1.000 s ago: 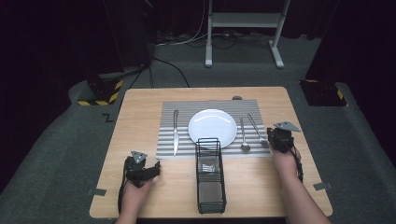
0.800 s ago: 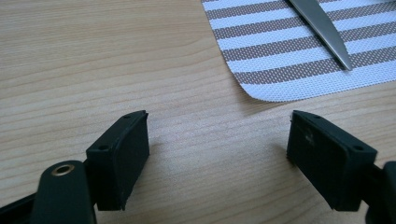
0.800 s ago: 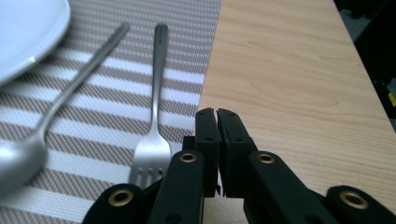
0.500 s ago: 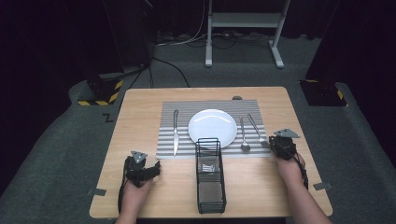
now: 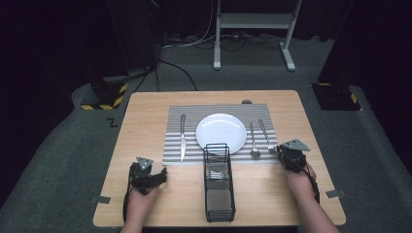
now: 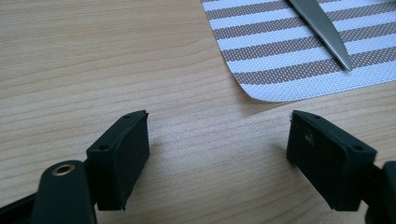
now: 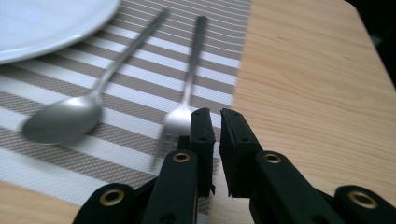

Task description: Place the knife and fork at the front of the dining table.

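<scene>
A: Nearest first. Left gripper point(image 5: 156, 176) sits at the near left of the desk point(image 5: 145, 111), jaws spread wide, released, only bare wood between them.

B: Agreed. In the left gripper view its jaws frame the wood, with the corner of the striped placemat point(image 6: 299, 60) just beyond and the tip of the knife point(image 6: 322, 28) lying on it.

A: Wire caddy point(image 5: 218, 182) stands near the middle, between the two hands, its far end reaching the placemat edge. Something small and pale lies in it, can't tell what.

B: Right gripper point(image 5: 278, 151)?

A: Near right, at the placemat's right near corner. Jaws almost together with a thin gap, and they have just been opening a little. Nothing between them, so released.

B: And the fork point(image 7: 187, 102)?

A: In the right gripper view its tines lie flat on the placemat just beyond and left of the jaw tips, partly hidden behind the left jaw; can't tell if they touch. Handle runs away from the camera.

B: Spoon point(image 7: 65, 119) lies just left of the fork, bowl nearest, handle running away alongside the fork's.

A: Farther in, white plate point(image 5: 221, 133) at the placemat's centre, knife on its left side, spoon and fork on its right.
</scene>
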`<state>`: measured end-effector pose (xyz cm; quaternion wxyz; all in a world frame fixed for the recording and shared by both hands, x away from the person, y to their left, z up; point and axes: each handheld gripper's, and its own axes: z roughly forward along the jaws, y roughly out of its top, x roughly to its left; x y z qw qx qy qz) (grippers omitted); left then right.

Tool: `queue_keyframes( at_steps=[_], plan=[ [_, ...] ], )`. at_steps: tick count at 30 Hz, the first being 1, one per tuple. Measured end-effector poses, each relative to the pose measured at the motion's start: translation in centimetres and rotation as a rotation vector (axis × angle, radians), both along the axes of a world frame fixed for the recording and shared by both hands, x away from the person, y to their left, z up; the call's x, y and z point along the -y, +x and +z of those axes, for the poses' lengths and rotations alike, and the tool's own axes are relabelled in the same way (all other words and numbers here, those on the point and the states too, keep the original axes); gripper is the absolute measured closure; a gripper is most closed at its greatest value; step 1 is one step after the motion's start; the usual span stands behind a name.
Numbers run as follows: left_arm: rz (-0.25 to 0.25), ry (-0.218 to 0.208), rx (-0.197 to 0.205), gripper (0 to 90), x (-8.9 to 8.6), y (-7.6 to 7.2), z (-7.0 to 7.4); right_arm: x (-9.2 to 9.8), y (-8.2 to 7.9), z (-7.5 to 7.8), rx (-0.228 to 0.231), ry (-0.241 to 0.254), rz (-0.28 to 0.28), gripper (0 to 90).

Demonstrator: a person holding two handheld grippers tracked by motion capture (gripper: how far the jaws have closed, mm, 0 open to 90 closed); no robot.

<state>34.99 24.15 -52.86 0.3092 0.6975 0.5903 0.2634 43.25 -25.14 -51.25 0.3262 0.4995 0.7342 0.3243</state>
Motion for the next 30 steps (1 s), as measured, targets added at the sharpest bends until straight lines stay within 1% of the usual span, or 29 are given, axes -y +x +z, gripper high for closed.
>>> queue_keyframes(
  at_steps=[2,4,9,12,15,18,19,21,22,24,27,30],
  plan=[
    [0.0,0.0,0.0,21.1,0.0,0.0,0.0,0.3,0.2,-0.4,-0.02,0.0,-0.016,84.1],
    [0.0,-0.001,0.0,21.0,0.0,0.0,0.0,0.3,0.2,-0.9,-0.047,-0.01,-0.004,84.5],
    [0.0,0.0,0.0,21.0,0.0,0.0,0.0,-0.2,-0.6,-1.0,-0.034,-0.016,0.02,84.3],
    [0.0,0.0,0.0,21.0,0.0,0.0,0.0,-0.3,-1.1,-1.0,-0.032,0.0,0.03,84.0],
    [0.0,0.0,0.0,21.0,0.0,0.0,0.0,-0.5,-1.5,-0.9,-0.027,0.005,0.039,82.5],
    [0.0,0.0,0.0,21.0,0.0,0.0,0.0,-0.5,-2.0,-0.9,-0.018,0.012,0.042,75.2],
    [0.0,0.0,0.0,21.0,0.0,0.0,0.0,-0.5,-2.1,-0.9,-0.018,0.013,0.037,70.8],
    [0.0,0.0,0.0,21.1,0.0,0.0,0.0,-0.1,-2.6,-0.9,-0.002,0.002,0.018,62.6],
    [0.0,-0.001,0.0,21.2,0.0,0.0,0.0,0.1,-2.8,-0.9,-0.001,0.007,0.008,59.0],
    [0.0,-0.001,0.0,21.2,0.0,0.0,0.0,0.8,-3.0,-0.9,-0.025,0.021,-0.01,52.6],
    [0.0,-0.002,0.0,21.2,0.0,-0.1,0.0,1.9,-3.7,-1.0,-0.063,0.018,-0.019,43.9],
    [0.004,-0.004,-0.001,20.8,0.0,-0.2,0.0,3.4,-4.6,-1.0,-0.1,0.067,-0.02,36.4]
  ],
)
